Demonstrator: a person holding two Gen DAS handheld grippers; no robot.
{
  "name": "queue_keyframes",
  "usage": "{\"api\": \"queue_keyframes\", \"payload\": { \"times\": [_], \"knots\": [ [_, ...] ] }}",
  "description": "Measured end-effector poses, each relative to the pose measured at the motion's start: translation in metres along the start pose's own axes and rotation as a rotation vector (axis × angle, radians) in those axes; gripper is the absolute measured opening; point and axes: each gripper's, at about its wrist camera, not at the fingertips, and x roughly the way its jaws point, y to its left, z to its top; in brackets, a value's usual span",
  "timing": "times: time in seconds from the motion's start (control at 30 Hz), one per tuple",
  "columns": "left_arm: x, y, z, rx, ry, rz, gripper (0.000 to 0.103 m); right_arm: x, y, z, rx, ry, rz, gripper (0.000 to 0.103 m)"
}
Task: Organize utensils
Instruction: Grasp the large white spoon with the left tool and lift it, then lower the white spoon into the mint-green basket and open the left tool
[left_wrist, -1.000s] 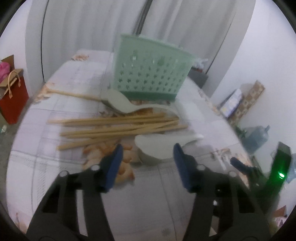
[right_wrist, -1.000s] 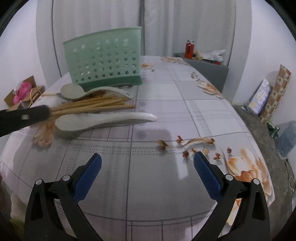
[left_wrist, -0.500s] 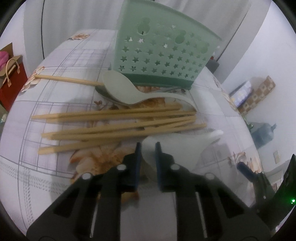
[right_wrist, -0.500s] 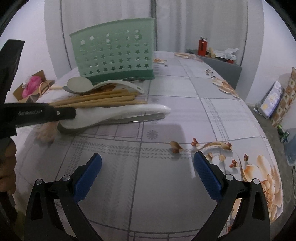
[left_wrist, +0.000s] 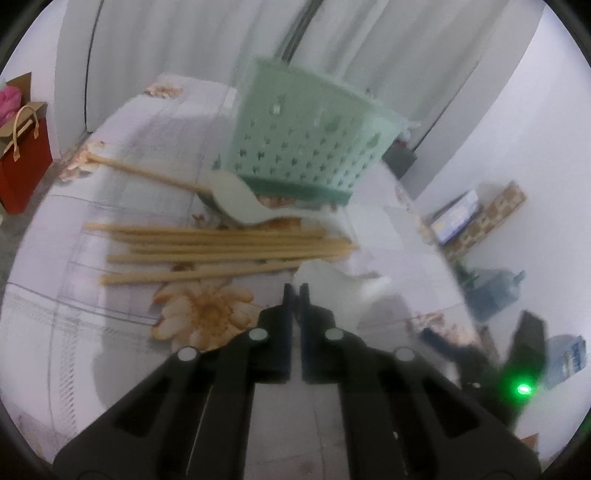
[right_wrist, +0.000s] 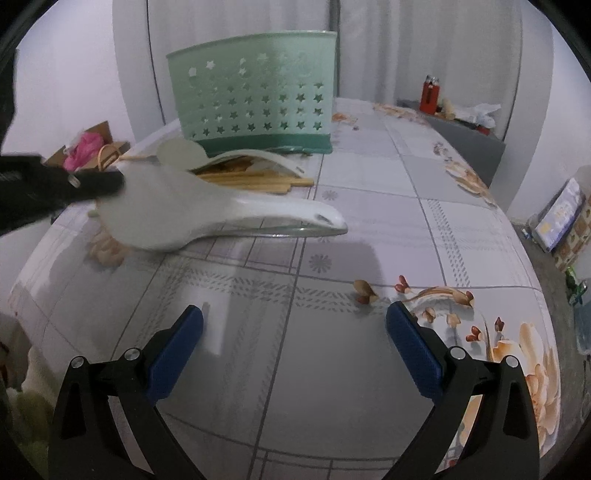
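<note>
My left gripper (left_wrist: 295, 288) is shut on the bowl edge of a white rice paddle (left_wrist: 332, 286) and holds it lifted off the table; the paddle also shows in the right wrist view (right_wrist: 207, 218), with the left gripper (right_wrist: 107, 182) on it. A second pale paddle (left_wrist: 240, 201) and several wooden chopsticks (left_wrist: 221, 247) lie on the table in front of the green star-holed utensil basket (left_wrist: 310, 136). The basket stands upright in the right wrist view (right_wrist: 255, 110). My right gripper (right_wrist: 295, 339) is open and empty over the near table.
The flowered tablecloth (right_wrist: 369, 369) covers the table. A red paper bag (left_wrist: 22, 155) stands on the floor at the left. A grey side table with a red can (right_wrist: 430, 94) is at the back right. Boxes and a water jug (left_wrist: 495, 288) stand on the floor at the right.
My left gripper closed on the white paddle and has raised it off the table. The right gripper has stayed open and moved slightly forward.
</note>
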Motion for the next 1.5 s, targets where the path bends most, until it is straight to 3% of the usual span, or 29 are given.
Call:
{"api": "queue_keyframes", "payload": {
  "times": [0.2, 0.53, 0.73, 0.8, 0.9, 1.07, 1.23, 1.47, 1.5],
  "knots": [
    [-0.054, 0.012, 0.010, -0.040, -0.118, -0.052, 0.000, -0.018, 0.015, 0.004, -0.078, -0.047, 0.003, 0.097],
    [-0.105, 0.047, 0.022, -0.102, -0.263, -0.086, 0.000, -0.014, 0.091, 0.024, -0.421, -0.125, -0.048, 0.096],
    [-0.108, 0.067, 0.024, -0.136, -0.274, -0.094, 0.000, 0.005, 0.128, 0.022, -0.592, -0.124, -0.104, 0.077],
    [-0.108, 0.073, 0.027, -0.143, -0.278, -0.100, 0.000, 0.012, 0.136, 0.020, -0.638, -0.109, -0.137, 0.066],
    [-0.107, 0.080, 0.028, -0.146, -0.281, -0.103, 0.000, 0.011, 0.143, 0.019, -0.666, -0.115, -0.170, 0.059],
    [-0.110, 0.090, 0.030, -0.153, -0.293, -0.108, 0.000, 0.017, 0.150, 0.022, -0.687, -0.086, -0.220, 0.046],
    [-0.112, 0.094, 0.033, -0.149, -0.305, -0.106, 0.000, 0.020, 0.151, 0.025, -0.667, -0.060, -0.238, 0.044],
    [-0.121, 0.093, 0.037, -0.132, -0.328, -0.094, 0.000, 0.027, 0.156, 0.025, -0.644, -0.014, -0.207, 0.008],
    [-0.124, 0.092, 0.038, -0.127, -0.334, -0.091, 0.000, 0.028, 0.156, 0.025, -0.638, -0.012, -0.203, 0.006]
  ]
}}
